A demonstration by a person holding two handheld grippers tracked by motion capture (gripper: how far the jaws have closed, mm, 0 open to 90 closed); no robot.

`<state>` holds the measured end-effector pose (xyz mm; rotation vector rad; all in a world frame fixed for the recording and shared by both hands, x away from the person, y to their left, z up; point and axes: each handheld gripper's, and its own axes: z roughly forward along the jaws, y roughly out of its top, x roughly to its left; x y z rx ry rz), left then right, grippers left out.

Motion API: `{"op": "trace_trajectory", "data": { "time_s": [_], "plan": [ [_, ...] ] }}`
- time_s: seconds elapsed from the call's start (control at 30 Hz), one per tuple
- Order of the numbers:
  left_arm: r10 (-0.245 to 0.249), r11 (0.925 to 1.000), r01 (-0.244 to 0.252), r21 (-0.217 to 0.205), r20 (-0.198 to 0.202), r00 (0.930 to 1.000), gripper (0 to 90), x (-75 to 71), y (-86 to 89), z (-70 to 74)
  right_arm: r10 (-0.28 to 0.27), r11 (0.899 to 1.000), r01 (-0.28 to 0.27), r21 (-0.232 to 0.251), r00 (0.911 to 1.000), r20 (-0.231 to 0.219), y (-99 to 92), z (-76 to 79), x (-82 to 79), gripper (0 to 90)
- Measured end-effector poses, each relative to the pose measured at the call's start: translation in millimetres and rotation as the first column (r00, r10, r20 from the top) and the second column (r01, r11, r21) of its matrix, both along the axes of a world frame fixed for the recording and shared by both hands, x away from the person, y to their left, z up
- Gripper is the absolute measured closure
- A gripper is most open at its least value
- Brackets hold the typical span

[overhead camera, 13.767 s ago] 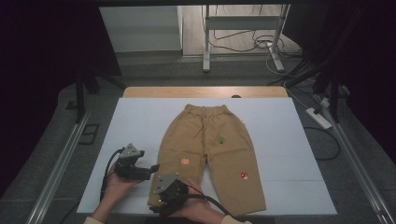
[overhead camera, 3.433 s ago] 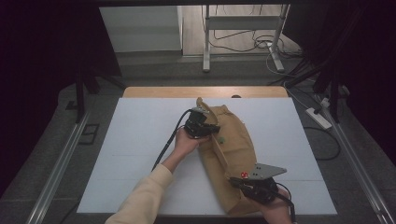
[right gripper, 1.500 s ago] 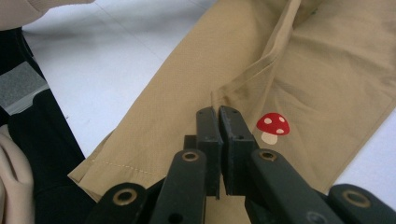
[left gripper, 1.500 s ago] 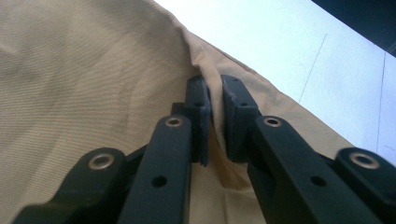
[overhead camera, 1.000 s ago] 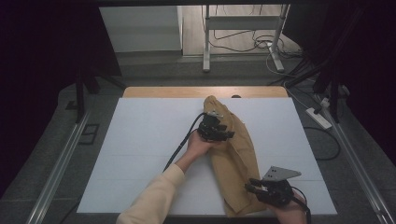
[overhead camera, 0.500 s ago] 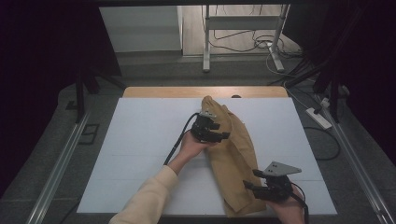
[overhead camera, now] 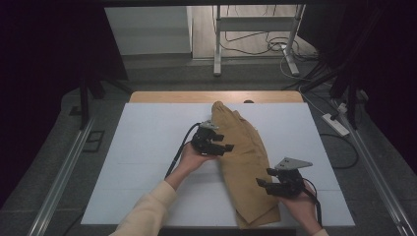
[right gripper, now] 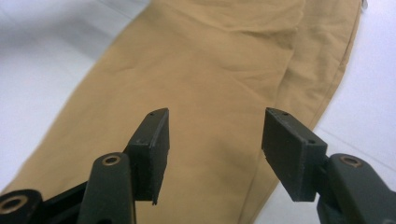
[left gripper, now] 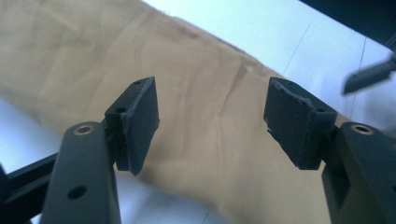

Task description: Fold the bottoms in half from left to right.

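Note:
Tan trousers (overhead camera: 243, 162) lie folded lengthwise in a narrow strip on the white board (overhead camera: 147, 147). My left gripper (overhead camera: 225, 146) hovers at their left edge near the waist end, pointing right. It is open, its jaws have just been opening, and nothing is between its pads (left gripper: 140, 116). My right gripper (overhead camera: 264, 181) sits at the right side near the leg end, pointing left over the cloth. It is open too, having just opened, with bare tan fabric (right gripper: 210, 56) beyond its pads (right gripper: 289, 149). In the left gripper view the trousers (left gripper: 201, 70) run across behind my left gripper (left gripper: 210, 93).
The board lies on a wooden table (overhead camera: 172, 97) with metal rails at both sides. A power strip (overhead camera: 334, 124) and cables lie on the floor to the right. White board surface stretches to the left of the trousers.
Both grippers have opened and let go of the cloth. The left one drew back leftward off the trousers; the right one shifted up the picture along the leg end.

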<state>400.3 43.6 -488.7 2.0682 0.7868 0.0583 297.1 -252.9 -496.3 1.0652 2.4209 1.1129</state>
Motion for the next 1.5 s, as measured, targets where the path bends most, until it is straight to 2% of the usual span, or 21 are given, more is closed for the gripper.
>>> {"op": "trace_trajectory", "data": {
  "time_s": [0.23, 0.53, 0.67, 0.8, 1.0, 1.2, 1.27, 1.33, 1.4, 1.5],
  "plan": [
    [0.0, 1.0, 0.0, 0.006, -0.005, 1.0, 35.0, -10.3, 12.3, -3.4, -0.008, 1.0, 0.008, -0.03, 0.9998, -0.02, 4.3, -7.2, 24.6, 41.9],
    [0.012, 0.9998, -0.012, 0.013, 0.006, 0.9999, 35.0, -29.5, 30.4, -8.6, -0.02, 0.999, 0.019, -0.028, 0.999, -0.041, 13.1, -11.8, 46.9, 42.5],
    [0.01, 1.0, -0.01, 0.001, -0.01, 0.9999, 34.9, -33.7, 36.5, -10.7, -0.026, 0.999, 0.025, -0.03, 0.9988, -0.042, 17.0, -13.6, 56.4, 42.6],
    [0.012, 0.9999, -0.012, -0.002, -0.011, 0.9999, 34.9, -37.6, 40.4, -12.8, -0.032, 0.999, 0.03, -0.036, 0.9975, -0.063, 18.8, -16.6, 65.7, 42.5],
    [0.019, 0.9998, -0.019, -0.006, -0.018, 0.9997, 34.9, -41.4, 47.2, -15.1, -0.039, 0.999, 0.037, -0.036, 0.9977, -0.055, 23.0, -19.0, 75.6, 44.1],
    [0.02, 0.9998, -0.02, -0.006, -0.024, 0.9995, 34.7, -42.7, 48.3, -16.1, -0.034, 0.999, 0.033, -0.025, 0.9986, -0.04, 22.1, -22.2, 85.5, 56.4],
    [0.016, 0.9999, -0.016, 0.004, -0.024, 0.9996, 34.6, -42.5, 47.7, -16.9, -0.034, 0.999, 0.033, -0.023, 0.9979, -0.055, 21.8, -22.7, 89.6, 60.7],
    [0.016, 0.9999, -0.016, 0.005, -0.023, 0.9996, 34.6, -42.5, 47.6, -16.9, -0.029, 0.999, 0.028, -0.019, 0.9982, -0.051, 22.1, -22.7, 92.0, 70.2],
    [0.017, 0.9999, -0.017, 0.002, -0.021, 0.9996, 34.6, -42.6, 47.7, -16.5, -0.03, 0.999, 0.029, -0.021, 0.9983, -0.05, 22.0, -21.9, 93.1, 83.4],
    [0.016, 0.9999, -0.016, 0.001, -0.022, 0.9996, 34.6, -42.1, 48.7, -16.7, -0.025, 1.0, 0.024, -0.015, 0.9982, -0.055, 20.7, -20.0, 92.7, 87.8]
  ]
}}
